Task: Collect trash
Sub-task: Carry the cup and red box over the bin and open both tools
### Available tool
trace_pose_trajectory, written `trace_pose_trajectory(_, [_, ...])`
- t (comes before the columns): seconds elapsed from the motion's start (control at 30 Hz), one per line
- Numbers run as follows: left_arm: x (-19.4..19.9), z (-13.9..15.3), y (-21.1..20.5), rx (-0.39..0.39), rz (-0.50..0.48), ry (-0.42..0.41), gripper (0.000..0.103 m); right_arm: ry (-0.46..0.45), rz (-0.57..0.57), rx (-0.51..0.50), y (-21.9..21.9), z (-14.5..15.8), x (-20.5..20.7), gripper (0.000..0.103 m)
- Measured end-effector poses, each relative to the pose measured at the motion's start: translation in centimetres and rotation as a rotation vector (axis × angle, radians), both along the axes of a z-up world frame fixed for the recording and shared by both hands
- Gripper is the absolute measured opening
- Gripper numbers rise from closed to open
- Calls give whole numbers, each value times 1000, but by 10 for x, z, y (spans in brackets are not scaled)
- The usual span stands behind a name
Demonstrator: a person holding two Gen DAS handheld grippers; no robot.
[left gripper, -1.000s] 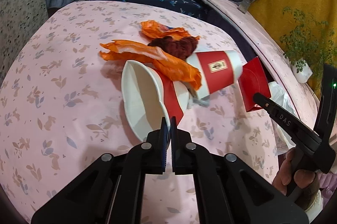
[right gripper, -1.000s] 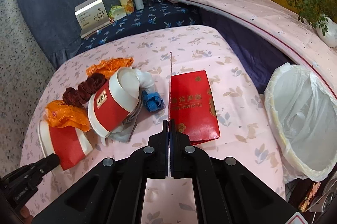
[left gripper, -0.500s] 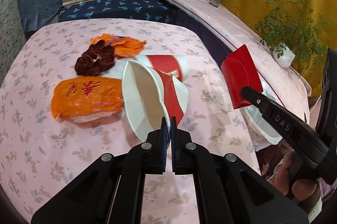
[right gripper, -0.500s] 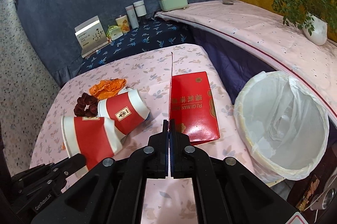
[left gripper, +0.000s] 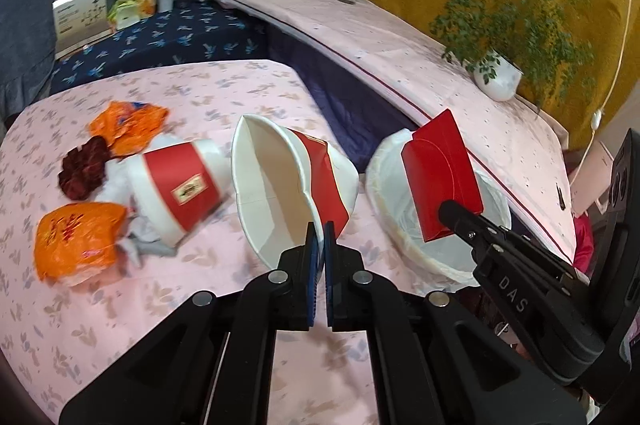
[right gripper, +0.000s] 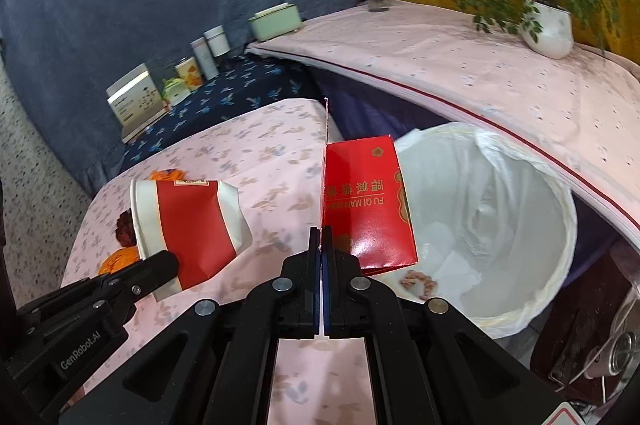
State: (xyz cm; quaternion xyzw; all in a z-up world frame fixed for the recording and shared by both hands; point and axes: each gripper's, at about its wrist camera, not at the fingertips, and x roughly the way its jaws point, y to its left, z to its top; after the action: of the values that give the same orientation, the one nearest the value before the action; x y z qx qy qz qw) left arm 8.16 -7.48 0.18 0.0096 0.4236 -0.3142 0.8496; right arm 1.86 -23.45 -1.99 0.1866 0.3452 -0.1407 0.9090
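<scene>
A: In the left wrist view, near centre, what does the left gripper hold?

B: Its jaws are pinched on the rim of a crushed red-and-white paper cup, lifted above the pink floral tablecloth. To the left lie a second paper cup on its side, two orange wrappers and a dark red scrunchie. To the right, the right gripper clamps a red box over the white-lined bin.

A: And in the right wrist view?

B: Near centre, the right gripper is clamped on the red box by its flap; the box hangs at the near left rim of the bin. Left of it, the left gripper carries the crushed cup above the tablecloth.
</scene>
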Motion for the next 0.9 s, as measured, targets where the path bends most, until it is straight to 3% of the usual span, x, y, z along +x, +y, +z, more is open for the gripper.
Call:
trace_pose_trajectory(0.4, [-14,-4,-90,21,-163,-13,2,26,-142,14,-63,-16,-28,1])
trace_pose_trajectory(0.9, [-13,-18,-148,35,-269,12,4,62,-229,33,-103,-34,-38,4])
